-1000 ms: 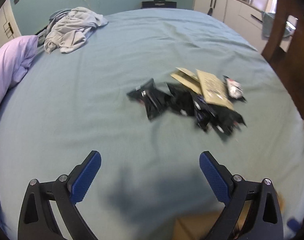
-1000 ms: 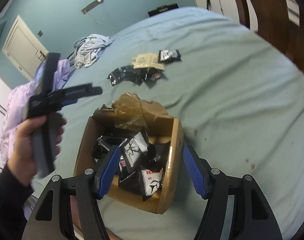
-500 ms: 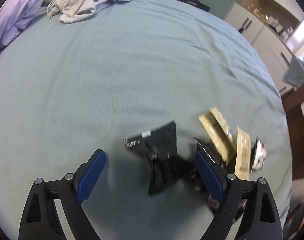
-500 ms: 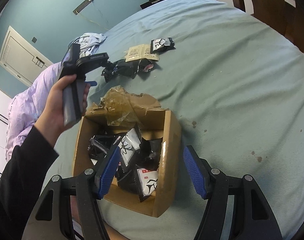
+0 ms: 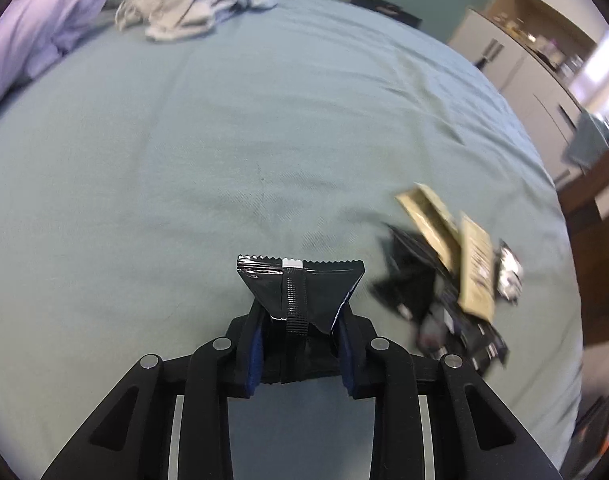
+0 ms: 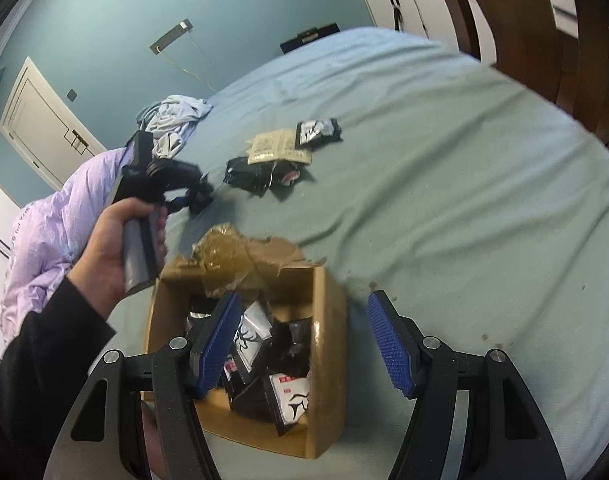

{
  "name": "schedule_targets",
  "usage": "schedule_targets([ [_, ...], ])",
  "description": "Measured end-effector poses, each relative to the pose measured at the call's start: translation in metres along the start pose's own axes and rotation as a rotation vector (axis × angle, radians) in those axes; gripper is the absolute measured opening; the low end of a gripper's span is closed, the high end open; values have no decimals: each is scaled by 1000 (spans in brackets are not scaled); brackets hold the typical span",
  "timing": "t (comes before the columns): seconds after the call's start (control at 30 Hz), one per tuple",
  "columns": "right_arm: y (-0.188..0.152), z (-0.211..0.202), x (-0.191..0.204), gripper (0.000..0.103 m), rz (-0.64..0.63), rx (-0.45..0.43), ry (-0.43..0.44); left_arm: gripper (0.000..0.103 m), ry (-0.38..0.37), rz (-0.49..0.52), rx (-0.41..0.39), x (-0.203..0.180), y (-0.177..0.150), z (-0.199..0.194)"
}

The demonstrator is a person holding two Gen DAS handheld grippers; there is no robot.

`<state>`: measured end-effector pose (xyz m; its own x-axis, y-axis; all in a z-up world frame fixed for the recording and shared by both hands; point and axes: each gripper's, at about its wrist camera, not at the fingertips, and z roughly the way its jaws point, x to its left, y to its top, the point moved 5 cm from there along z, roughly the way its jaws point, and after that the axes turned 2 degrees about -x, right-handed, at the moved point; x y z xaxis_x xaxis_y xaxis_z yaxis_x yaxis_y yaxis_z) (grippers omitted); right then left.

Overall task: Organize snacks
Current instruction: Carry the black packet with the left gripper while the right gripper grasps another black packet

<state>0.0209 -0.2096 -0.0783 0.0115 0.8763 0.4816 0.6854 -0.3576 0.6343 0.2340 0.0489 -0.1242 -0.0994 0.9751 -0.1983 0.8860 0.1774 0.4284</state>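
The left gripper (image 5: 300,354) is closing on a black packet (image 5: 300,292) – the packet sits between the blue pads and they already press its sides, with its crimped end sticking out over the bed (image 5: 224,140). The other packets (image 5: 444,276) lie in a loose heap on the bed, just to the right. The right gripper (image 6: 304,348) hangs with jaws apart and nothing between them, above the box (image 6: 324,360) of packets – it stands on the bed near the heap.

Teal walls (image 6: 104,20), white door (image 6: 40,124), white cabinets (image 5: 516,68).
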Motion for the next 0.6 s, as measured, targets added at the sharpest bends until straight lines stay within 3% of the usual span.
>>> schedule_targets([
  [0.17,-5,-12,0,65,0,-41,-26,29,-28,115,-77,-19,-22,-75],
  [0.33,-9,-15,-3,65,16,-43,-43,29,-116,255,-117,-41,-57,-138],
  [0.47,-10,-19,-2,65,16,-40,-57,29,-166,314,-79,-40,-100,-160],
  [0.6,-9,-21,-3,65,26,-37,-45,29,-157,387,-35,-36,-140,-170],
])
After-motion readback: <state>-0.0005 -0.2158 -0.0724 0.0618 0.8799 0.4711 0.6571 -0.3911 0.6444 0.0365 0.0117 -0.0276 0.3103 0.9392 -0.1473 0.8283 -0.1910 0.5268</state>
